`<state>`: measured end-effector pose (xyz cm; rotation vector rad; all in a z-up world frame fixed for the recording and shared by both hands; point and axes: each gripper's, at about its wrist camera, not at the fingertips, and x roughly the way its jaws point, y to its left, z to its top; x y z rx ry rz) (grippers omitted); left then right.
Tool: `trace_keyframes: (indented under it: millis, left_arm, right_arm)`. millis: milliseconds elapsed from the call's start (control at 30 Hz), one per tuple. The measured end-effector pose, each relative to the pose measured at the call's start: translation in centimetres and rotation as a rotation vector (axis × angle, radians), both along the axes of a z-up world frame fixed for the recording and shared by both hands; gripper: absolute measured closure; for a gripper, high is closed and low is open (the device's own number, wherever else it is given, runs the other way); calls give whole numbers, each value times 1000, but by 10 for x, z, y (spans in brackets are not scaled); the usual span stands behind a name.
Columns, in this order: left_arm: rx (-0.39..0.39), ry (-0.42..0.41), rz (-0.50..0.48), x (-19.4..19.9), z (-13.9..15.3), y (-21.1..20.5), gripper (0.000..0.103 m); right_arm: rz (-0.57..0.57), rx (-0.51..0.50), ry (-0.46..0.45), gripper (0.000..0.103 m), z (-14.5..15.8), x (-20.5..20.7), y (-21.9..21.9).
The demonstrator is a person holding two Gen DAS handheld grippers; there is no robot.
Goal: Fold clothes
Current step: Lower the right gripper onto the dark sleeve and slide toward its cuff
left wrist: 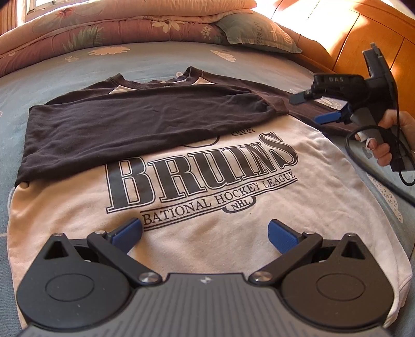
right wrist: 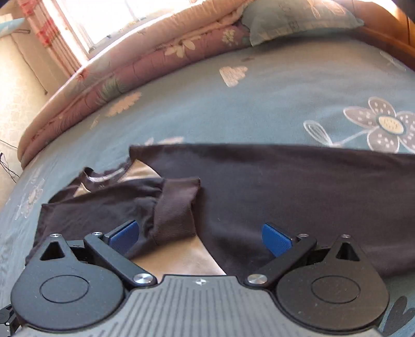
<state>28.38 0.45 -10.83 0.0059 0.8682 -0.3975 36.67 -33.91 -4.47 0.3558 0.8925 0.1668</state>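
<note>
A cream sweatshirt (left wrist: pixel 207 220) with a dark "BRUINS" print and dark brown sleeves lies flat on the bed, chest up. One sleeve (left wrist: pixel 135 129) is folded across the chest, and its cuff (right wrist: pixel 176 207) ends near the far shoulder. The other sleeve (right wrist: pixel 298 194) stretches straight out sideways on the sheet. My left gripper (left wrist: pixel 205 233) hovers open over the hem area, holding nothing. My right gripper (right wrist: pixel 199 236) is open above the cuff and the outstretched sleeve's shoulder. The left wrist view shows that right gripper (left wrist: pixel 312 107) held by a hand (left wrist: pixel 386 145).
The bedsheet (right wrist: pixel 259 103) is blue-grey with flower prints. A folded pink quilt (left wrist: pixel 103 28) and a pillow (left wrist: pixel 259 31) lie at the far edge. A wooden headboard (left wrist: pixel 363 39) rises on the right. A black cable (left wrist: pixel 363 168) trails from the right gripper. A window (right wrist: pixel 116 15) glows at the back.
</note>
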Motion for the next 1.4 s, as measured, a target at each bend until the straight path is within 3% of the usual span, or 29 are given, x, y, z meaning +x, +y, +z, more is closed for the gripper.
trace_keyframes:
  millis: [33, 333, 433, 467, 600, 833, 967, 1100, 1233, 1400]
  left_arm:
    - [-5, 1, 2, 0, 0, 1, 1]
    - [-8, -6, 7, 0, 0, 0, 1]
    - [8, -15, 1, -1, -1, -1, 1]
    - [11, -16, 0, -1, -1, -2, 1]
    - [8, -16, 1, -1, -1, -1, 1]
    - [-19, -16, 5, 1, -1, 3, 1]
    - [-37, -11, 3, 3, -1, 6, 1]
    - [-40, -13, 0, 3, -1, 7, 1]
    - [-19, -27, -5, 2, -2, 4, 1]
    - [11, -54, -11, -1, -4, 0, 1]
  right_arm:
    - [-9, -8, 37, 0, -8, 0, -1]
    - [-44, 100, -44, 0, 1, -19, -19]
    - [-37, 61, -2, 0, -15, -22, -15]
    - [-22, 58, -29, 0, -16, -28, -16]
    - [-50, 44, -19, 0, -5, -38, -27]
    - [-53, 45, -98, 0, 17, -4, -31]
    - [-151, -139, -28, 0, 4, 39, -34]
    - [-156, -273, 16, 0, -23, 68, -43]
    - [-146, -213, 29, 0, -11, 70, -61]
    - [-132, -102, -30, 0, 6, 21, -86]
